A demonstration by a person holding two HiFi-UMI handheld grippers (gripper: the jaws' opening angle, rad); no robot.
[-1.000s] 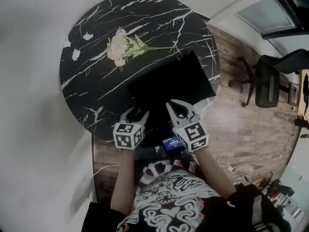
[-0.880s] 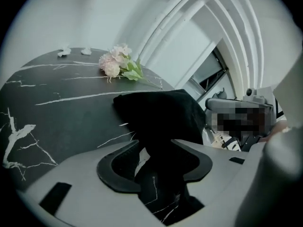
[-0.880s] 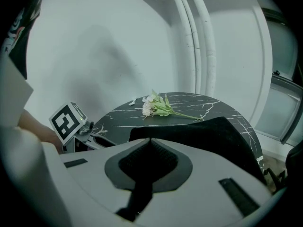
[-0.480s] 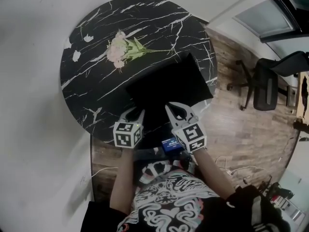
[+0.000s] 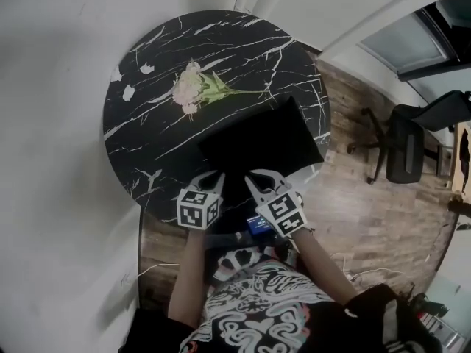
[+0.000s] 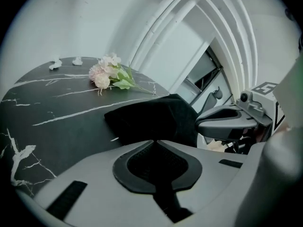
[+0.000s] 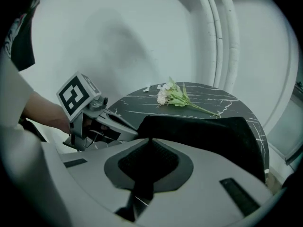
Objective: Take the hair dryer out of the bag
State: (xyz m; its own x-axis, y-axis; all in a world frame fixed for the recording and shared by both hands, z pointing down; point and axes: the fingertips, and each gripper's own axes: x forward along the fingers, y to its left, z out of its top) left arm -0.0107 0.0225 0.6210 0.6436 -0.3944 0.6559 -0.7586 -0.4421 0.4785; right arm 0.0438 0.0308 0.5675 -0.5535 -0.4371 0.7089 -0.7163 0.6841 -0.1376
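Left gripper (image 6: 154, 142) has just been closing its jaws, and they now stand pressed together right at the near edge of the bag (image 5: 261, 140). I cannot tell whether a fold of cloth is nipped between them. Since a second ago the right gripper (image 7: 150, 140) has edged in toward the left one. Its jaws are pressed together too, with the tips against the same near edge. Both grippers sit side by side at the counter's (image 5: 147, 123) near edge, the left at the bag's near-left corner and the right just beside it toward the middle, so neither is clearly nearer. The bag lies flat on the near-right part of the counter, reaching toward the right edge, its long axis running from near-left to far-right, straight ahead of both grippers. I see no hair dryer, so I judge it is inside the bag, beyond the tips. Nothing stands between grippers and bag. Flowers (image 5: 195, 87) lie well apart toward the far edge, with white scraps (image 5: 129, 92) by the far-left edge.
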